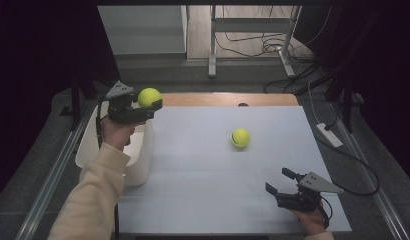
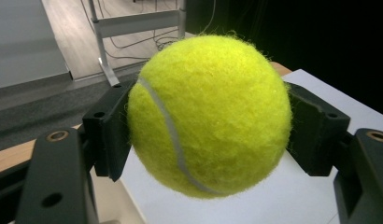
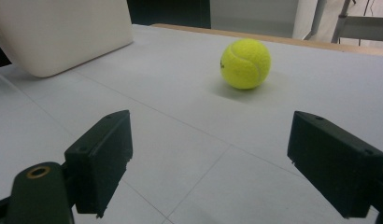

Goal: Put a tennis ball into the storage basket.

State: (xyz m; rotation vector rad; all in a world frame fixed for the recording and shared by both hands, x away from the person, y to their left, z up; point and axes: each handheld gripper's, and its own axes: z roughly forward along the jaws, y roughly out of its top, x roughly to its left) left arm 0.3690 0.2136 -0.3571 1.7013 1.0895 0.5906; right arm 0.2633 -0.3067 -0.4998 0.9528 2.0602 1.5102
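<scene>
Above white bin (image 1: 138, 160), left gripper (image 1: 154, 106) grips ball (image 1: 149, 96).

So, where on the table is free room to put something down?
The table is mostly bare: the near half between the bin and the right claw, and the far strip behind the loose ball. Only the left edge, by the bin, is crowded.

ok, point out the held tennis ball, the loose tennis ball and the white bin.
held tennis ball (image 2: 210, 114), left gripper view, middle of its felt.
loose tennis ball (image 1: 240, 137), high view, its centre.
white bin (image 1: 143, 155), high view, its outer right wall.
</scene>
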